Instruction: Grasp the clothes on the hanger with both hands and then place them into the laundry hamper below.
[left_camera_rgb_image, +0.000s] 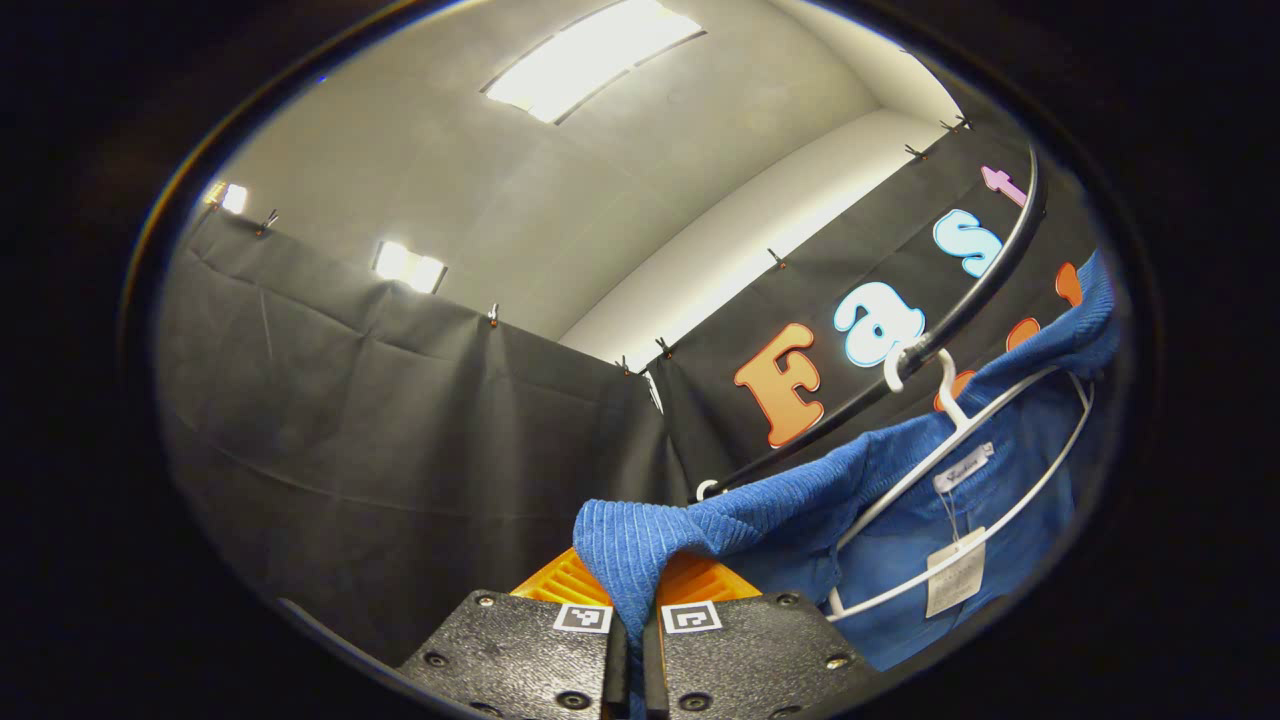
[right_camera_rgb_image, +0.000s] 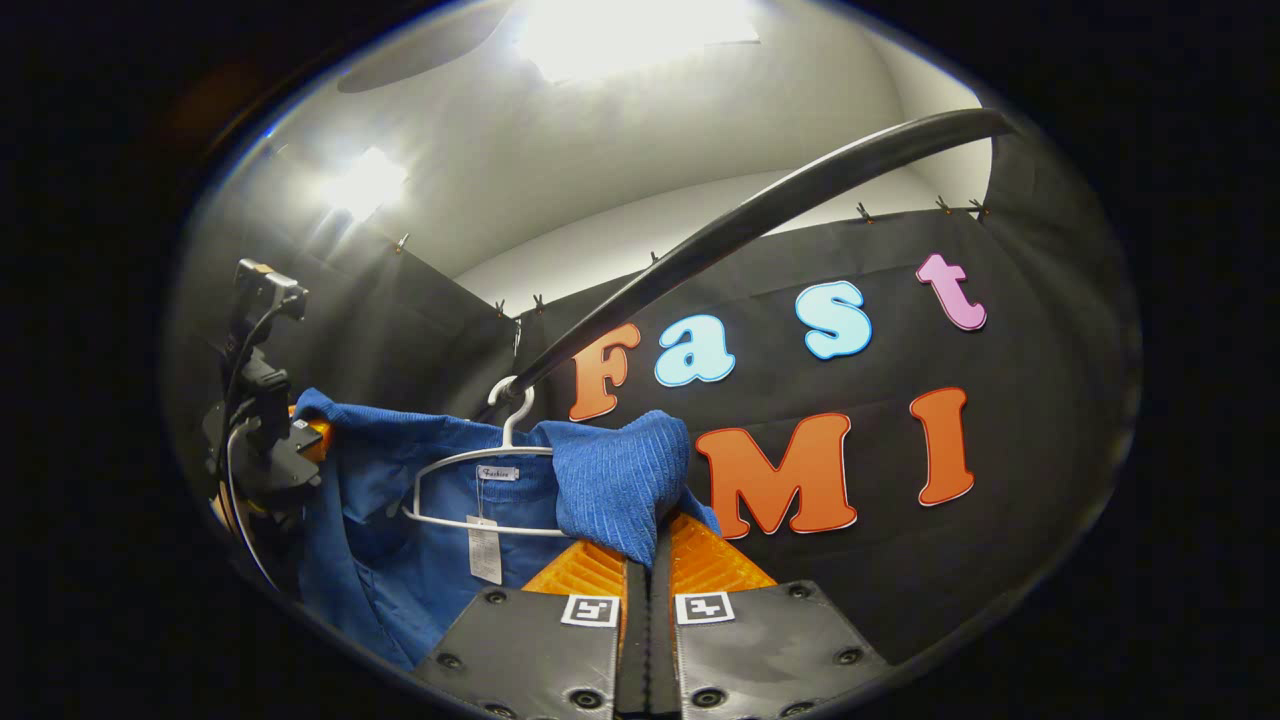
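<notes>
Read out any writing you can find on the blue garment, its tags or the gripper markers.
Neck label inside the blue garment: print too blurred to read.
Paper tag hanging below it: print too small to read.
Square markers: black-and-white patterns, no words or numbers.

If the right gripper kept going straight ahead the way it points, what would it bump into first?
The right gripper is already shut on the blue garment, so that cloth comes first. Beyond it, probably the black booth wall, though depth is hard to judge.
</notes>
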